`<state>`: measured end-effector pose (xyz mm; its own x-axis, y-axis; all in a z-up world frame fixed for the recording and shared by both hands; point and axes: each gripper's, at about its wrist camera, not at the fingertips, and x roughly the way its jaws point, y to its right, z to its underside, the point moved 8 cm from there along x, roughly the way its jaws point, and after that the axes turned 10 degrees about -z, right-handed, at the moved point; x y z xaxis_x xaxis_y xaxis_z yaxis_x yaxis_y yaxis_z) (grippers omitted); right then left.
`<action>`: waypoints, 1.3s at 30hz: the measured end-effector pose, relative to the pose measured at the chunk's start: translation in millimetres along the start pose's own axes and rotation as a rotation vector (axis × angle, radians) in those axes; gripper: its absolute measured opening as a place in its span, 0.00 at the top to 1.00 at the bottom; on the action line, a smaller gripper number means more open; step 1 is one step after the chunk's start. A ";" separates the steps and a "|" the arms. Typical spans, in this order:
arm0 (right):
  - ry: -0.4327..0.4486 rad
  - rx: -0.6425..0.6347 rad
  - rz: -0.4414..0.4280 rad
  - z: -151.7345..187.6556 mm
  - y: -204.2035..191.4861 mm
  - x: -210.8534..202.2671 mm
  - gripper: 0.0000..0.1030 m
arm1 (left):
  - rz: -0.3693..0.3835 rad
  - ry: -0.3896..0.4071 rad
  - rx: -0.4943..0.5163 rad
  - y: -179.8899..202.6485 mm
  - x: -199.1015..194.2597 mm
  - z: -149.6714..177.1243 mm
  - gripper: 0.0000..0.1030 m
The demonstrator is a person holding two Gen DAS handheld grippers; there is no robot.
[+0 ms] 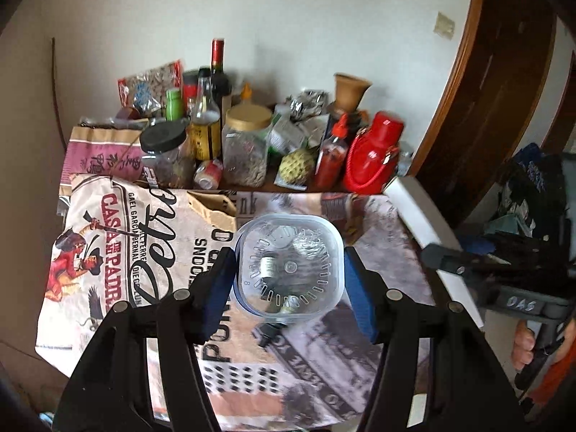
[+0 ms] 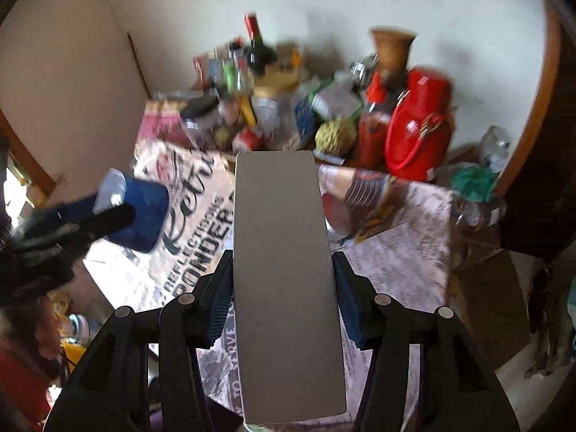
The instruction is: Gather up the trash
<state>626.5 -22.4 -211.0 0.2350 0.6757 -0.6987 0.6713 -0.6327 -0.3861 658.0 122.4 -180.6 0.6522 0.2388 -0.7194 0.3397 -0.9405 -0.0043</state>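
My left gripper (image 1: 288, 256) is shut on a clear square plastic container (image 1: 288, 252) with small odds and ends inside, held above the printed tablecloth (image 1: 118, 237). Its blue pads (image 1: 216, 288) press both sides. My right gripper (image 2: 282, 256) is shut on a long white box (image 2: 288, 270) that stands out ahead of the jaws, over the table. The left wrist view shows that white box (image 1: 414, 212) and the right gripper's black body at the right edge. In the right wrist view, the left gripper's blue pad (image 2: 140, 212) shows at the left.
The back of the table is crowded: a wine bottle (image 1: 218, 72), jars (image 1: 246, 144), a red flask (image 1: 374, 154), a red sauce bottle (image 1: 331, 154), a clay pot (image 1: 351, 90). A torn brown paper piece (image 1: 216, 208) and a striped cup (image 2: 360, 198) lie on the cloth. A dark wooden door frame (image 1: 478, 90) stands right.
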 end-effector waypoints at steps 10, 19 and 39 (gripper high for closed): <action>0.181 -0.047 0.032 13.2 -17.5 -103.6 0.53 | -0.010 0.152 -0.064 32.1 -105.7 20.9 0.43; 0.284 -0.019 0.018 44.3 -55.2 -159.9 0.53 | 0.015 0.261 -0.020 29.8 -188.4 43.7 0.43; 0.372 0.095 0.170 189.1 -212.3 -196.5 0.53 | 0.171 0.250 0.085 -74.9 -326.0 197.0 0.43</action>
<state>305.0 -92.4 -105.6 0.5866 0.6379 -0.4990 0.5375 -0.7675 -0.3494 286.5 67.4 -82.5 0.8452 0.1176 -0.5214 0.1597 -0.9865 0.0365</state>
